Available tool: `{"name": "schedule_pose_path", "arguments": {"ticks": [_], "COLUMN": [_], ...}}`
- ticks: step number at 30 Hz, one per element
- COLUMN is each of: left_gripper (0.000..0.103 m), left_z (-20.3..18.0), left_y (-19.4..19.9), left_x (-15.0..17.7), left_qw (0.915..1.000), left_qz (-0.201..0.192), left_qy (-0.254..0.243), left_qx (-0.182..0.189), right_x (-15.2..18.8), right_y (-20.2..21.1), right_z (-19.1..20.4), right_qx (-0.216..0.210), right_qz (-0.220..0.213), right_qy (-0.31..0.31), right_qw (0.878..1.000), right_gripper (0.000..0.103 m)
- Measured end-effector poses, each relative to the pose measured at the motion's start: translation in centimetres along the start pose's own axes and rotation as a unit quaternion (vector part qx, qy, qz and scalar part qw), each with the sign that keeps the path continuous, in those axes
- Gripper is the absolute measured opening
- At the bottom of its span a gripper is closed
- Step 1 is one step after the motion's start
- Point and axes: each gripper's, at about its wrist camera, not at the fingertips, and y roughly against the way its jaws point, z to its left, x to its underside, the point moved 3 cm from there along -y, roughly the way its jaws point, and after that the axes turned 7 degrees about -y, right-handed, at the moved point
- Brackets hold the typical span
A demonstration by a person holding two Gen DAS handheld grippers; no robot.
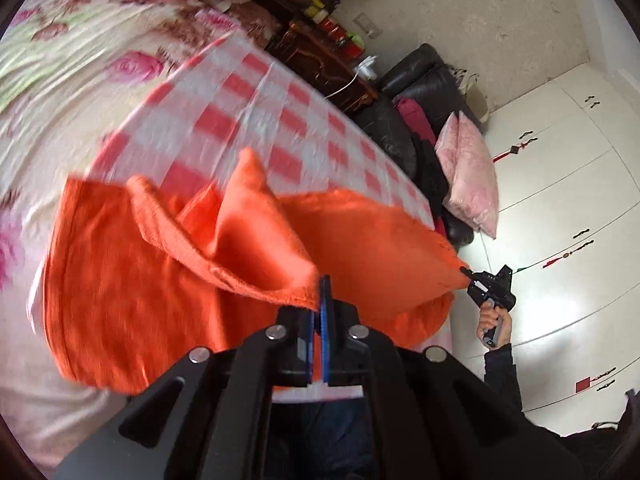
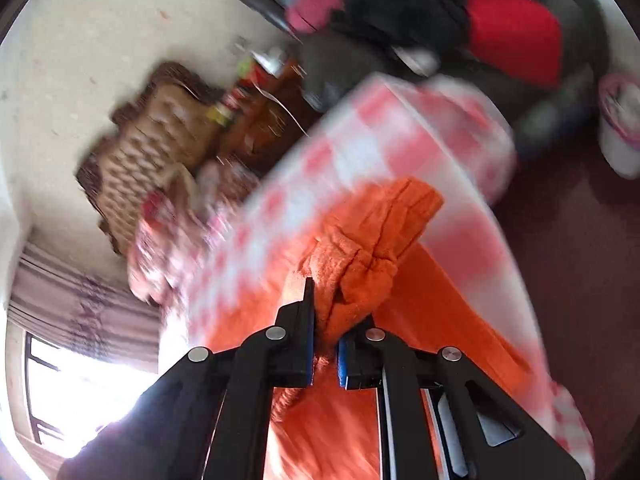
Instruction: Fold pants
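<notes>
The left claw [image 1: 323, 292] was pressed together on an edge of the orange pants [image 1: 128, 280], and the right claw [image 2: 324, 320] pinched a bunched wad of them; the pants hung raised over the checked cloth [image 1: 248, 120] on the bed [image 1: 60, 100]. The fold would go best with both corners level and taut. Only the left view showed the far claw and hand [image 1: 494, 320]; only the right showed the window [image 2: 80, 392]

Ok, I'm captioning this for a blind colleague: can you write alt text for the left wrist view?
The left gripper is shut on an edge of orange pants, lifted over a red-and-white checked cloth on a floral bed. At right, a hand holds the right gripper, pinching another corner of the pants.
</notes>
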Motion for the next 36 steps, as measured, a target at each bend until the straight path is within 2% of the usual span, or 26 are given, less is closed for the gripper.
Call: {"name": "schedule_pose_path", "arguments": {"ticks": [2,3,5,10,14,17,19,20,22,25,27,29,32,36], "left_gripper": [0.002,0.002,0.002,0.002,0.003,0.010,0.031,0.034,0.035,0.037,0.048,0.053,0.053,0.051], "left_z": [2.5,3.4,4.2,4.4,4.6,5.5,6.2,6.8,8.0,9.1,10.0,10.6,11.3,12.1], "left_y": [-1.8,-2.5,-3.8,-3.2,-3.7,-3.7,-3.5,-3.3,-3.1,-2.5,-1.5,-0.6,0.3,-0.6], "left_x": [4.2,5.4,6.6,5.8,6.1,6.7,6.6,6.6,6.4,6.3,6.2,6.0,5.4,3.7], "left_qw": [0.9987,0.9979,0.9969,0.9976,0.9981,0.9978,0.9971,0.9959,0.9914,0.9864,0.9819,0.9788,0.9816,0.9828], "left_qz": [0.019,0.026,0.032,0.011,0.023,0.009,-0.003,-0.011,-0.024,-0.044,-0.069,-0.082,-0.088,-0.070], "left_qy": [0.047,0.058,0.057,0.055,0.043,0.061,0.076,0.090,0.125,0.152,0.174,0.183,0.169,0.171], "left_qx": [-0.001,-0.016,-0.044,-0.041,-0.037,-0.023,-0.001,0.006,0.030,0.043,0.033,0.040,-0.004,-0.003], "right_x": [1.6,2.2,3.1,4.3,7.4,10.1,11.2,11.7,12.4,12.8,12.7,12.7,12.9,13.2], "right_y": [-0.3,-0.7,-1.4,-0.2,2.3,3.9,4.7,4.9,5.2,5.1,4.9,4.7,4.5,4.0], "right_z": [-2.4,-3.3,-4.2,-4.3,-5.7,-6.5,-6.9,-7.0,-7.0,-6.9,-7.0,-6.9,-6.6,-6.0], "right_qx": [0.038,0.062,0.092,0.137,0.193,0.233,0.253,0.268,0.291,0.311,0.318,0.325,0.339,0.363], "right_qz": [0.021,0.029,0.037,0.018,-0.002,-0.029,-0.043,-0.050,-0.060,-0.064,-0.064,-0.063,-0.062,-0.064], "right_qy": [0.005,0.012,0.025,0.033,0.027,0.036,0.035,0.037,0.041,0.050,0.050,0.050,0.057,0.072], "right_qw": [0.999,0.998,0.995,0.990,0.981,0.971,0.966,0.961,0.954,0.947,0.944,0.942,0.937,0.927], "right_gripper": [0.011,0.011,0.010,0.009,0.009,0.008,0.008,0.008,0.008,0.008,0.008,0.008,0.008,0.008]}}
